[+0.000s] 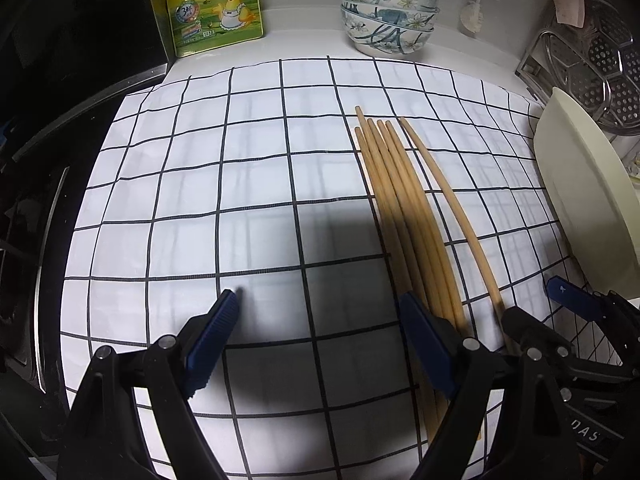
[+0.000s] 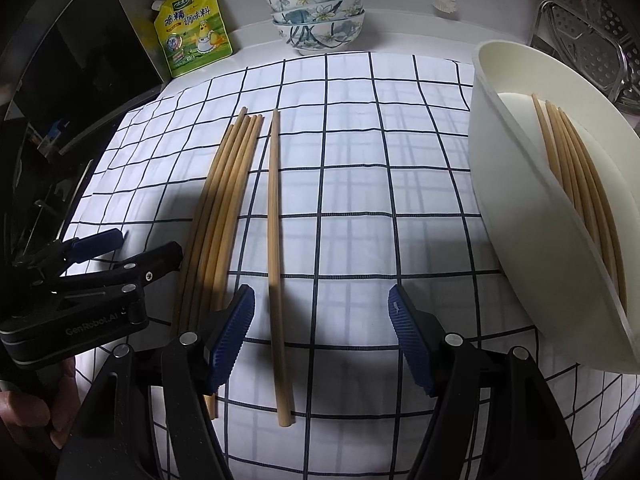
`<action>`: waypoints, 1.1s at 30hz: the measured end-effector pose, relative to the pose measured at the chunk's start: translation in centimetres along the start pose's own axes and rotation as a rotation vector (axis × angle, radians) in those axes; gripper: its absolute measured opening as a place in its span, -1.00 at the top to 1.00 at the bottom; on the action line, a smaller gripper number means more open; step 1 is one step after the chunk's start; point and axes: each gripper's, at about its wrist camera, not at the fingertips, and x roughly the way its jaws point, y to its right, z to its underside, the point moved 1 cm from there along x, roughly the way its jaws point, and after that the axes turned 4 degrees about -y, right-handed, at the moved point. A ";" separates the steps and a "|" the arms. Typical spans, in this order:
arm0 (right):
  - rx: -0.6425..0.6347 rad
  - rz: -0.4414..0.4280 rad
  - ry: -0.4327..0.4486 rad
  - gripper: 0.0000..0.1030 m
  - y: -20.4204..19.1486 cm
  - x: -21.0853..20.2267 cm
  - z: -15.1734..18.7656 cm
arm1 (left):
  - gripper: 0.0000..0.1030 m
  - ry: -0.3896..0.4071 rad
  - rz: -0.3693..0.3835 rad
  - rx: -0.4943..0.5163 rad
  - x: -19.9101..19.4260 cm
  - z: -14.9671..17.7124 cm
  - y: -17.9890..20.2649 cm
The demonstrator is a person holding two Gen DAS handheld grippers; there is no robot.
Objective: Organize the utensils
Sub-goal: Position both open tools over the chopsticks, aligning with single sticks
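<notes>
Chopsticks next, one stray lined up

Our right gripper [image 2: 322, 336] hangs released over the lone chopstick [image 2: 275, 216] at frame centre; we should close squarely, then drop it in the white holder [image 2: 516, 216] at right. Left gripper [image 1: 320, 320] is released too, beside the bundle [image 1: 400, 208].

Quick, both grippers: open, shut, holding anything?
Left gripper: open, holding nothing, jaws over the cloth.
Right gripper: open, holding nothing; the single chopstick lies between its jaws, untouched.
</notes>
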 end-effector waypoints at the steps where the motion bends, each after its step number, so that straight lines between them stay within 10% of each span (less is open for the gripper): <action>1: 0.002 -0.001 0.000 -0.29 0.0 0.0 0.0 | -0.59 0.002 0.006 -0.001 -0.1 0.0 0.0; 33: -0.060 0.059 0.000 -0.29 -0.5 0.8 -0.1 | -0.74 -0.012 -0.066 0.010 0.2 1.0 -0.5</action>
